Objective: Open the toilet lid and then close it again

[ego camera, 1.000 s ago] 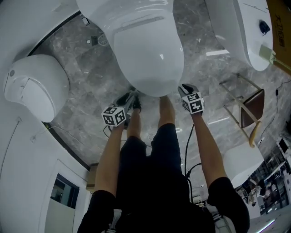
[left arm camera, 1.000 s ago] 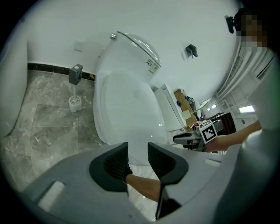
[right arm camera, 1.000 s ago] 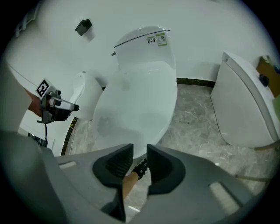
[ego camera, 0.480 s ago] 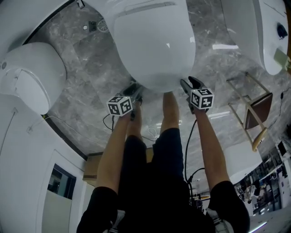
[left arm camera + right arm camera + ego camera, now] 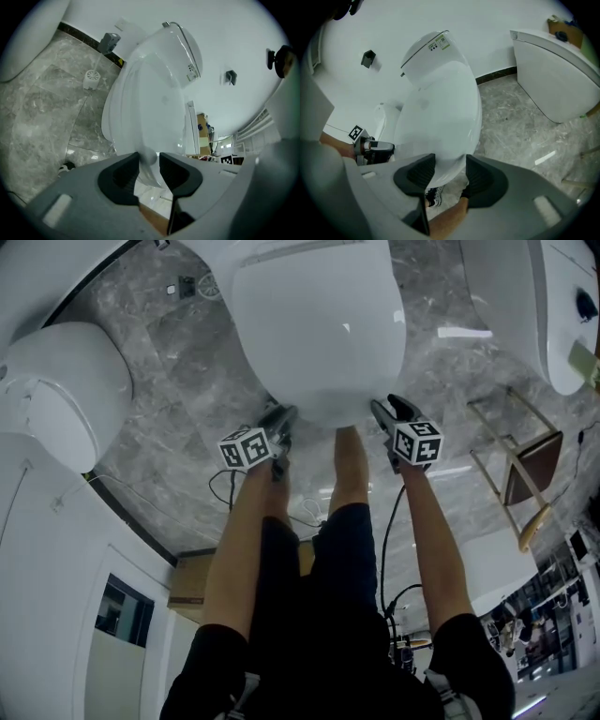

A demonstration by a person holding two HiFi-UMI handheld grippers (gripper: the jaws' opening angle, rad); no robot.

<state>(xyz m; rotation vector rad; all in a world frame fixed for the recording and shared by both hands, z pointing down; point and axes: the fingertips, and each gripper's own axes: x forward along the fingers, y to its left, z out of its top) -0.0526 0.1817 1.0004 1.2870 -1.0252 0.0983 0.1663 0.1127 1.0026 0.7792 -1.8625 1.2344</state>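
Note:
The white toilet lid [image 5: 319,324] lies down over the bowl. My left gripper [image 5: 279,420] is at the lid's front-left rim and my right gripper [image 5: 386,413] at its front-right rim. In the left gripper view the lid [image 5: 150,108] has its rounded front edge between the jaws of the left gripper [image 5: 149,161]. Those jaws are closing, with a sliver of room still beside the edge. In the right gripper view the lid [image 5: 440,117] reaches down between the jaws of the right gripper [image 5: 450,164], which stand apart around it.
Another white toilet [image 5: 56,395] stands at the left and a white fixture [image 5: 553,315] at the upper right. A wooden-framed stool [image 5: 520,474] is on the marble floor at right. A toilet brush [image 5: 90,79] stands by the wall. The person's leg [image 5: 347,465] is between the grippers.
Both grippers have sunk a little along with the lid's front edge and rolled slightly. Their jaws stand wider than a second ago.

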